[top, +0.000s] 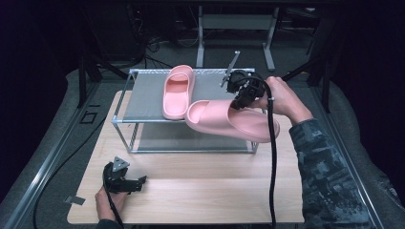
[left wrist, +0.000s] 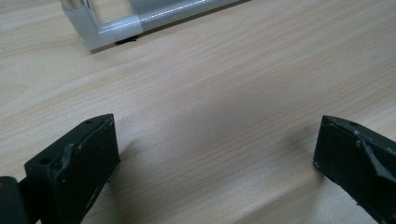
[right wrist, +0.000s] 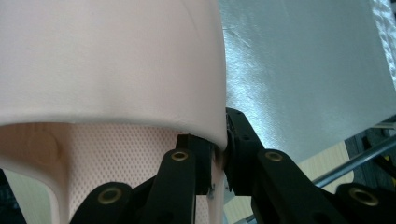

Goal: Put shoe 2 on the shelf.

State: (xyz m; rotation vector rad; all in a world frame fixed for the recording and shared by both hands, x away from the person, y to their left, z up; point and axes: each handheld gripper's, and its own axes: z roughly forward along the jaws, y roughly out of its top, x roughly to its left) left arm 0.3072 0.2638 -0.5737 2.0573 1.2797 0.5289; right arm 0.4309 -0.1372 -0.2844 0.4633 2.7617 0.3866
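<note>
One pink slipper (top: 178, 91) lies on the top shelf of a metal rack (top: 148, 102), toe toward me. A second pink slipper (top: 229, 120) hangs in the air off the rack's front right corner, tilted, with my right gripper (top: 242, 98) shut on its edge. In the right gripper view the jaws pinch the slipper's strap wall (right wrist: 205, 84), with the shelf's grey sheet (right wrist: 299, 70) beyond it. My left gripper (top: 138, 183) rests low at the table's front left, open; in the left gripper view bare wood shows between its jaws (left wrist: 215, 158).
The rack stands on a light wooden table (top: 200, 191), and its front foot (left wrist: 112, 30) shows ahead of the left gripper. A black cable (top: 273, 162) trails from the right gripper over the table's right side. Dark floor and metal stands surround the table.
</note>
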